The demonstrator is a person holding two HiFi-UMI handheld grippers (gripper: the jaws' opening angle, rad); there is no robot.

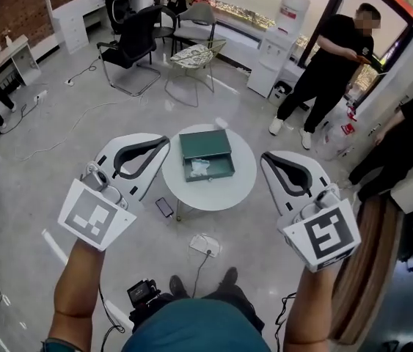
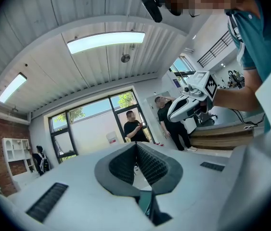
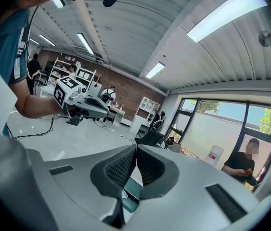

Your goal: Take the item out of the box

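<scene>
A dark green box (image 1: 205, 145) stands on a small round white table (image 1: 237, 189), its drawer pulled out toward me. A crumpled white item (image 1: 199, 169) lies in the drawer. My left gripper (image 1: 165, 141) hovers to the left of the table, shut and empty. To the table's right my right gripper (image 1: 265, 155) is held up, also shut with nothing in it. In the left gripper view the ribbed pads (image 2: 149, 163) meet, and the right gripper (image 2: 193, 97) shows beyond. In the right gripper view the pads (image 3: 121, 170) touch, with a sliver of the green box (image 3: 134, 190) below.
On the floor by the table lie a phone (image 1: 165, 207) and a power strip (image 1: 205, 245). Behind the table stand a black chair (image 1: 129, 46) and a patterned chair (image 1: 195, 57), with a water dispenser (image 1: 279, 46) further right. Two people (image 1: 334, 64) (image 1: 404, 141) are at the right.
</scene>
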